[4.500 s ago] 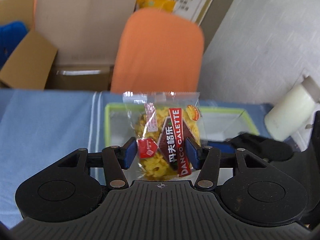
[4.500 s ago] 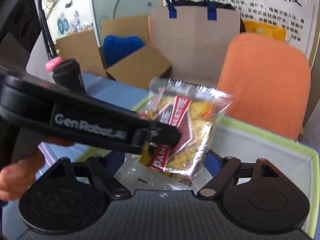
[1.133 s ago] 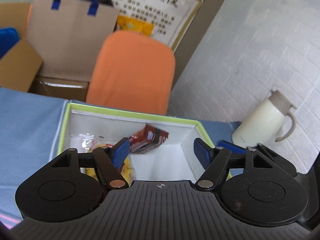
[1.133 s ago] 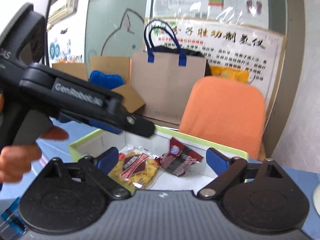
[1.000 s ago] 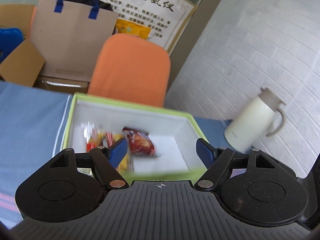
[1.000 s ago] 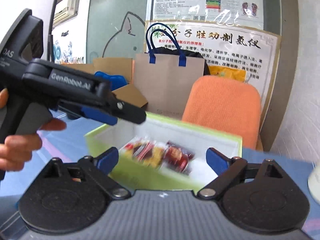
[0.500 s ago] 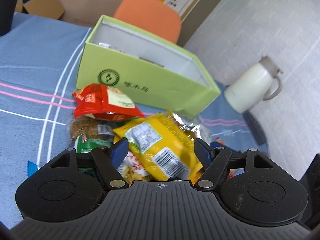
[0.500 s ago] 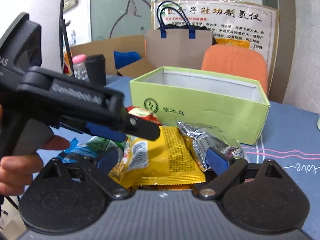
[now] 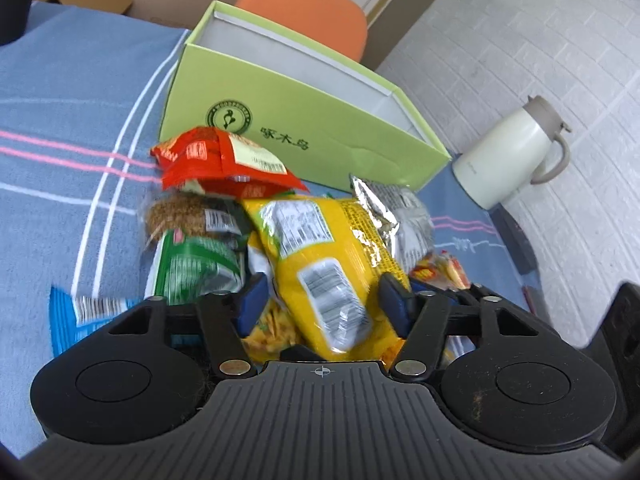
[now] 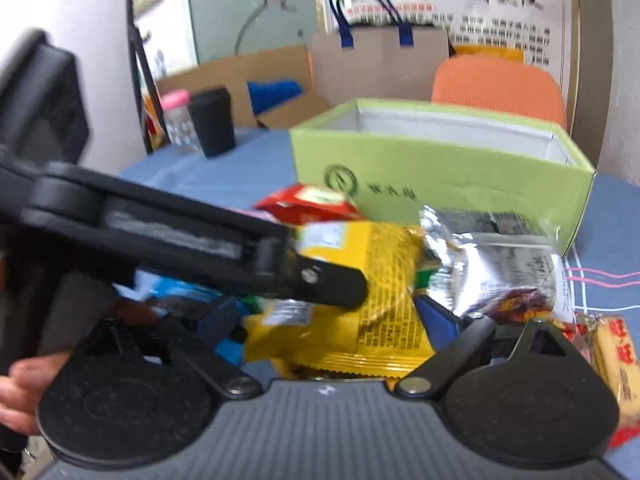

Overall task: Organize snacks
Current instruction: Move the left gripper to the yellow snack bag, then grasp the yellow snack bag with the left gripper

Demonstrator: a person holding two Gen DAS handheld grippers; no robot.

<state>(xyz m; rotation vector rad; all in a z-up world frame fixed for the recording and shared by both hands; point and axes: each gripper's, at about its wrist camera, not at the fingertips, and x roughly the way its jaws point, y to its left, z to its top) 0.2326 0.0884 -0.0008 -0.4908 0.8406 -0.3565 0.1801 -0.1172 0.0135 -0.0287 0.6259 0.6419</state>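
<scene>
A pile of snack packets lies on the blue cloth in front of an open green box [image 9: 304, 120]. A yellow packet [image 9: 320, 264] lies on top, with a red packet [image 9: 224, 160], a silver packet [image 9: 396, 216] and a green packet [image 9: 192, 264] around it. My left gripper [image 9: 322, 306] is open, its blue pads on either side of the yellow packet's near end. My right gripper [image 10: 326, 324] is open, low over the same yellow packet [image 10: 380, 280]. The left gripper's black body [image 10: 180, 240] crosses the right wrist view. The green box [image 10: 440, 176] stands behind the pile.
A white thermos jug [image 9: 508, 156] stands right of the box. An orange chair [image 9: 304, 12] is behind the table. A black cup [image 10: 212, 124] and a pink-lidded bottle [image 10: 176, 120] stand at the far left. Small yellow-red packets [image 10: 612, 356] lie at the right.
Both grippers have come back from over the box, where the left one released a packet, down to the snack pile. In the last half second they dropped closer around the yellow packet.
</scene>
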